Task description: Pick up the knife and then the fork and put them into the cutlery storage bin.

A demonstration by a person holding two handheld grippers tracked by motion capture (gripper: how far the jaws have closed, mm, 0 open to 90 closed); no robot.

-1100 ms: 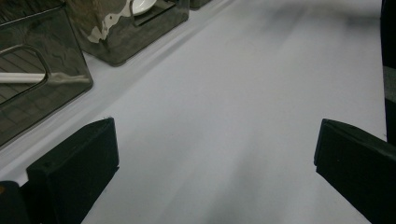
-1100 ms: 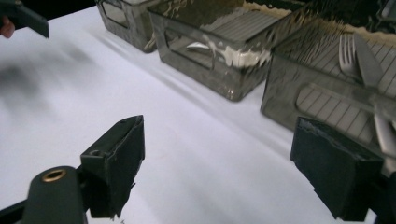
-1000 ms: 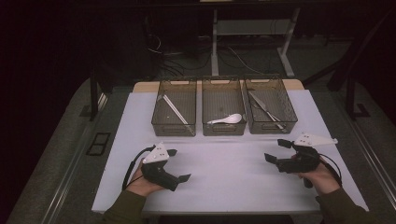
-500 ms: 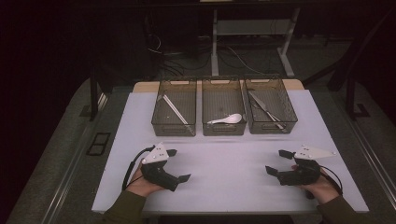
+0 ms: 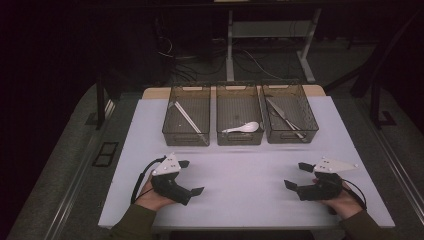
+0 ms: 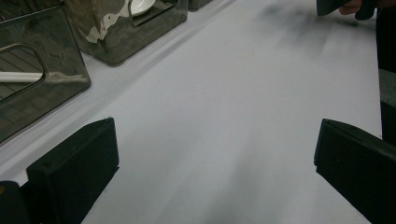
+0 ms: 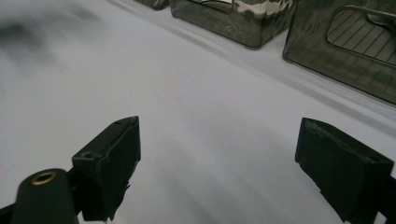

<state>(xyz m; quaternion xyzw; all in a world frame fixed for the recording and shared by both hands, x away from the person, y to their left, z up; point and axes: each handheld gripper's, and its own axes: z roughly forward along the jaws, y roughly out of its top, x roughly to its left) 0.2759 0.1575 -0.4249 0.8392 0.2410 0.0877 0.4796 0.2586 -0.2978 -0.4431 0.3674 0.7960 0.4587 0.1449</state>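
Both grippers rested low over the white surface (image 5: 240,175), fingers released and wide apart: left gripper (image 5: 192,177), right gripper (image 5: 296,175). Nothing lay between either pair. Well beyond them stood three dark clear bins; the middle bin (image 5: 240,140) held a white spoon (image 5: 243,128), lying flat.

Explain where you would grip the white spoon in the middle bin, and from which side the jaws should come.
Grip the white spoon by its handle, probably coming straight down from above. It lies flat on the floor of the middle bin, bowl to the right and handle pointing left, and the bin's walls block any side approach. The slim handle suits the jaws better than the rounded bowl.
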